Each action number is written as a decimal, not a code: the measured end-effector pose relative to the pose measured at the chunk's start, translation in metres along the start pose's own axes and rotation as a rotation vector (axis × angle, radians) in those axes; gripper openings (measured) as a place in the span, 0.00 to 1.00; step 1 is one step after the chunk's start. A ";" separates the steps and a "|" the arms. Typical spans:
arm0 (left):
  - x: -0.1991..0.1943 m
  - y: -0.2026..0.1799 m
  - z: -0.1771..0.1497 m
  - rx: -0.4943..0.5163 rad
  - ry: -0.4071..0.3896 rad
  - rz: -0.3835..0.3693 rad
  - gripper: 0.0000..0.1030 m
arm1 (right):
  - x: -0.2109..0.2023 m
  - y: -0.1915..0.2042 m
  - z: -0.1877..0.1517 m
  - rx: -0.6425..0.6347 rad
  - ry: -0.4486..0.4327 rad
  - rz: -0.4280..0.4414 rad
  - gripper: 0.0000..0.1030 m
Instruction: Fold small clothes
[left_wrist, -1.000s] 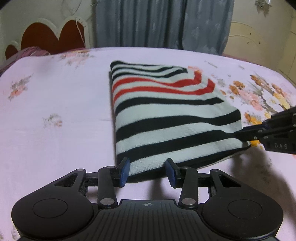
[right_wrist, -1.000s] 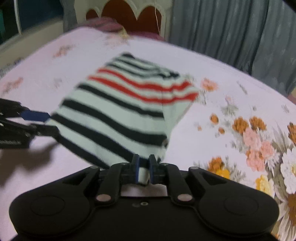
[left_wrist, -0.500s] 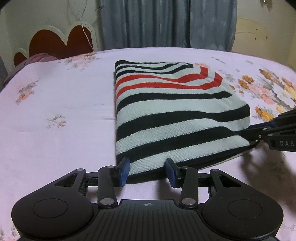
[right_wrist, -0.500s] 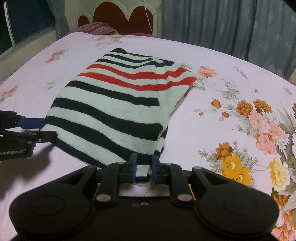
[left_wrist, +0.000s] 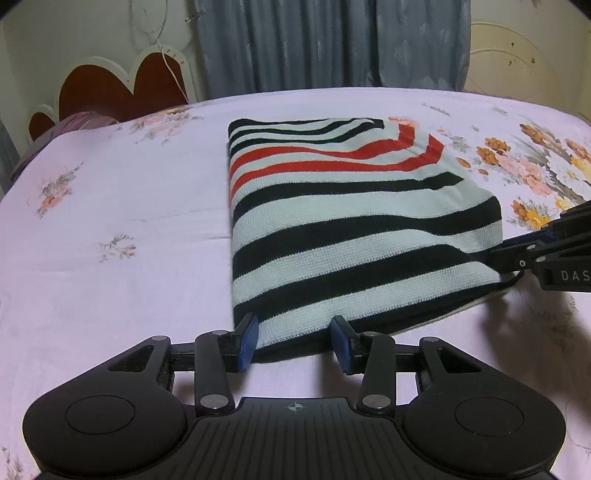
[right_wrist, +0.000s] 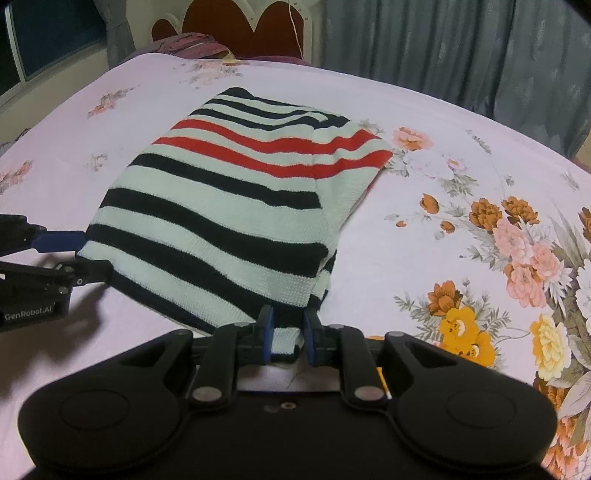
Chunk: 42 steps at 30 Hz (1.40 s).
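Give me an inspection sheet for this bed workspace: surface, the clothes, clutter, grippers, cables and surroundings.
Surface: pink floral bed sheet, mostly smooth.
Job's things: one striped sweater, folded flat mid-bed.
Clutter: purplish bundle by the headboard.
Grippers: left gripper fingers apart astride the sweater's near corner, grip unclear; right gripper fingers have just been opening, hem between them, apparently released.
Cables: thin cord hanging by the headboard.
Surroundings: grey curtains, red headboard, dark window.
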<state>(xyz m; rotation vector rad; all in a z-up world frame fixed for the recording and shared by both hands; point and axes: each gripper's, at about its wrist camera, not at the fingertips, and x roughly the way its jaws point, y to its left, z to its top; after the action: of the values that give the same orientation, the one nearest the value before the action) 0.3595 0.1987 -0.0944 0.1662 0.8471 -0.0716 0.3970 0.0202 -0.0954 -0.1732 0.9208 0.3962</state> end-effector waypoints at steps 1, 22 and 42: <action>-0.002 0.000 0.000 -0.001 -0.004 0.002 0.43 | 0.000 0.000 0.000 0.000 0.002 -0.001 0.16; -0.088 -0.041 -0.006 -0.116 -0.114 0.020 1.00 | -0.087 -0.022 -0.046 0.157 -0.156 -0.110 0.94; -0.195 -0.059 -0.019 -0.142 -0.243 -0.015 1.00 | -0.195 -0.001 -0.070 0.195 -0.321 -0.122 0.94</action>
<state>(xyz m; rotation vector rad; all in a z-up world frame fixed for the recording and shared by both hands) 0.2089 0.1434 0.0323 0.0172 0.6085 -0.0445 0.2400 -0.0527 0.0191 0.0139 0.6236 0.2105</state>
